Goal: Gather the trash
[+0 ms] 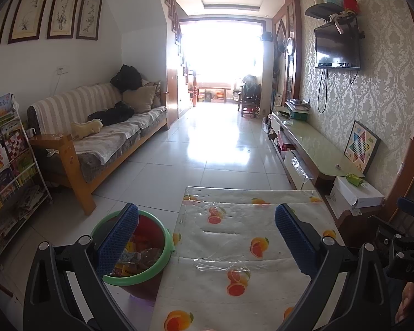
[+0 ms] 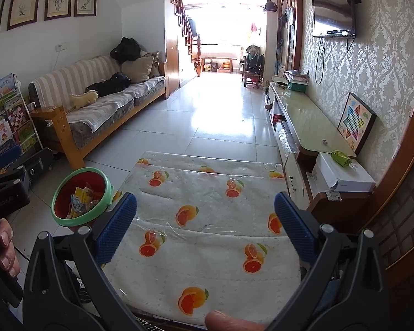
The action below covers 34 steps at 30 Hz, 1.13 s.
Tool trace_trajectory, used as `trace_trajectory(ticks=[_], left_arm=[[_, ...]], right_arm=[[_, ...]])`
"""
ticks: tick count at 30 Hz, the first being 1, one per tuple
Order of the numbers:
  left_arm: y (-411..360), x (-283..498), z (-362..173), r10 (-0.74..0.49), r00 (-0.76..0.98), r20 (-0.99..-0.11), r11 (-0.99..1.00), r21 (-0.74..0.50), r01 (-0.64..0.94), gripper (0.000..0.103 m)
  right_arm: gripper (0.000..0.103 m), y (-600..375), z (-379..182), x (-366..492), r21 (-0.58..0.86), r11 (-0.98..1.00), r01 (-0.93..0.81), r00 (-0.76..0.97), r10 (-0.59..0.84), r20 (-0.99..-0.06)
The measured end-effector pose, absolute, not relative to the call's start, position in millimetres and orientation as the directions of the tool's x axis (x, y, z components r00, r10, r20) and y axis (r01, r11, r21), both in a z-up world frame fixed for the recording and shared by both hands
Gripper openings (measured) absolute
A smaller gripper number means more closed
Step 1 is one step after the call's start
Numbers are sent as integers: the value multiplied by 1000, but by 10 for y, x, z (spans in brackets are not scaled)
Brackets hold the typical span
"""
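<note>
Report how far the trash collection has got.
Done: wrappers fill the red bin with the green rim, beside the table. In hand: nothing; left gripper and right gripper are both open. Left: no loose trash shows on the fruit-print tablecloth.

Left hand-held gripper (image 1: 207, 237), right hand-held gripper (image 2: 205, 222): both agape, empty.

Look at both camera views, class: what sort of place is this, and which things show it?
Most likely a home living room: a sofa along one wall, a television mounted opposite, and a rack of children's books beside the sofa.
</note>
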State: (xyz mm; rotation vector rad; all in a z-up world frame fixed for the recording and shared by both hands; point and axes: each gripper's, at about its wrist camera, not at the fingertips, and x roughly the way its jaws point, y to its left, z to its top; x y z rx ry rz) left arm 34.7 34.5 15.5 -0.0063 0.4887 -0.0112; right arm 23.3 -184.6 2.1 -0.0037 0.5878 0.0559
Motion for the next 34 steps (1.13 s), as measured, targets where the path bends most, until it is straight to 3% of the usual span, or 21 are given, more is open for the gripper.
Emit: trace_trajectory(ticks=[34], left_arm=[[295,340,160,-6,886,-463,1000,-15,-1,95]], right_arm=[[98,-1799,-7,212,4,998,-56,826,48,-561]])
